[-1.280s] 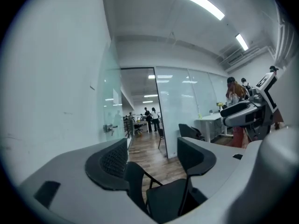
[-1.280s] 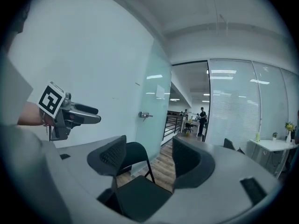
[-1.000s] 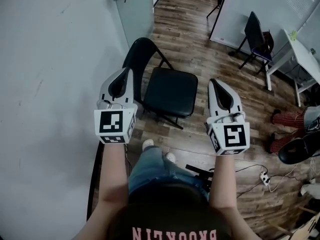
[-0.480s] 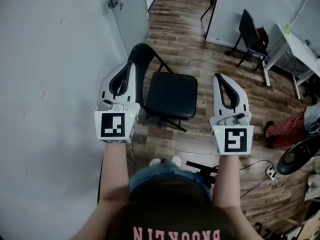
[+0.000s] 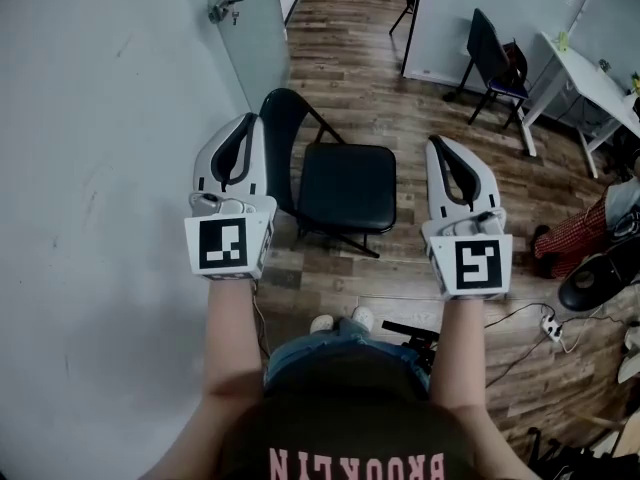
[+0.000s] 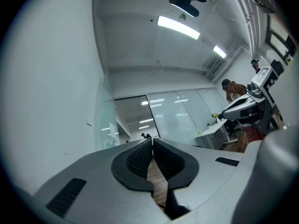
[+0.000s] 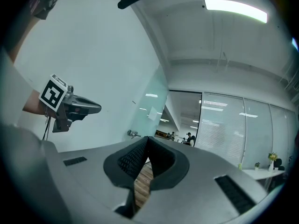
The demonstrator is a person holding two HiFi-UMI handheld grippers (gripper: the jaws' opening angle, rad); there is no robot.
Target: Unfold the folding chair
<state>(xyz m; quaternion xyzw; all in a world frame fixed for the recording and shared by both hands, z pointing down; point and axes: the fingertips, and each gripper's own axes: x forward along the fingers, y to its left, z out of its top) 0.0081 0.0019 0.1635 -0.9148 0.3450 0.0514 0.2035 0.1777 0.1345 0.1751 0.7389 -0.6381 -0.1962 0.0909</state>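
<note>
Item: folding chair (image 5: 345,188), black, padded seat and curved backrest. It stands on its legs on the wooden floor (image 5: 360,88) with the seat lying flat, so by appearance it is already open. Wall (image 5: 100,118): pale, just beside the chair's backrest side. Left gripper (image 5: 246,120): above and on the wall side of the chair, clear of it, jaws pressed together with nothing between them; only floor shows through the slit below the pads. Right gripper (image 5: 438,142): on the chair's opposite side, also clear of it, jaws likewise closed and empty. Person's feet (image 5: 340,320): on the floor near the chair's front edge. Cable and plug strip (image 5: 548,326): on the floor well apart from the chair, to the person's right. Second chair (image 5: 490,53) and white table (image 5: 590,78): far beyond the folding chair. Hazards, as judged: whether the frame is fully spread cannot be told from above, and a half-seated brace could let the seat tip shut under a nudge. Any correction needs the closed jaws parted first, or they would only push the frame toward the wall. A step back risks snagging the cable.
</note>
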